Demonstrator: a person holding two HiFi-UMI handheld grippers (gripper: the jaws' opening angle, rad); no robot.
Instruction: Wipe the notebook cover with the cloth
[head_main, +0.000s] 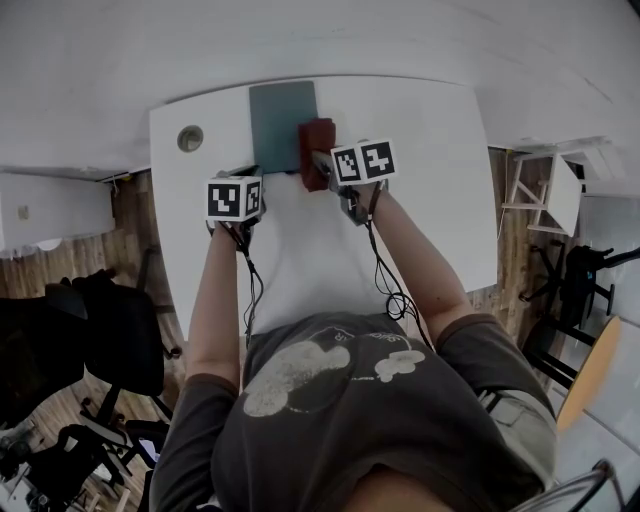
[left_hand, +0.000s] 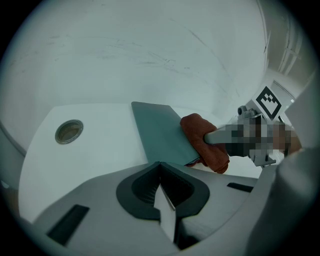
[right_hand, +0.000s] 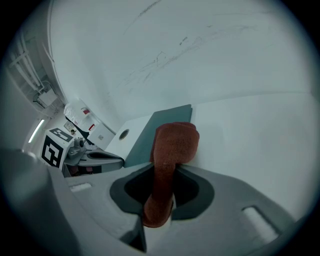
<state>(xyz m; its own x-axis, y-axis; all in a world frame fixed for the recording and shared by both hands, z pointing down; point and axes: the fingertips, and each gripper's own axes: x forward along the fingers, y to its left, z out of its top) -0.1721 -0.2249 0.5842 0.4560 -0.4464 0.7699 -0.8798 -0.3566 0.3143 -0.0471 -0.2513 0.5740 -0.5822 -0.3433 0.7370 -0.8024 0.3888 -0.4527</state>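
A grey-teal notebook (head_main: 281, 125) lies flat at the far middle of the white table (head_main: 430, 180). My right gripper (head_main: 326, 162) is shut on a folded red cloth (head_main: 316, 148), which rests on the notebook's right near edge. In the right gripper view the cloth (right_hand: 170, 150) runs from between the jaws out over the notebook (right_hand: 160, 127). My left gripper (head_main: 252, 178) sits at the notebook's near left corner, shut, with nothing seen between its jaws. From the left gripper view the notebook (left_hand: 160, 132) lies just ahead, with the cloth (left_hand: 202, 145) on its right.
A round cable grommet (head_main: 190, 138) is set in the table left of the notebook. A black office chair (head_main: 110, 340) stands on the wooden floor at the left. A white stool (head_main: 545, 190) stands right of the table. A white wall runs behind.
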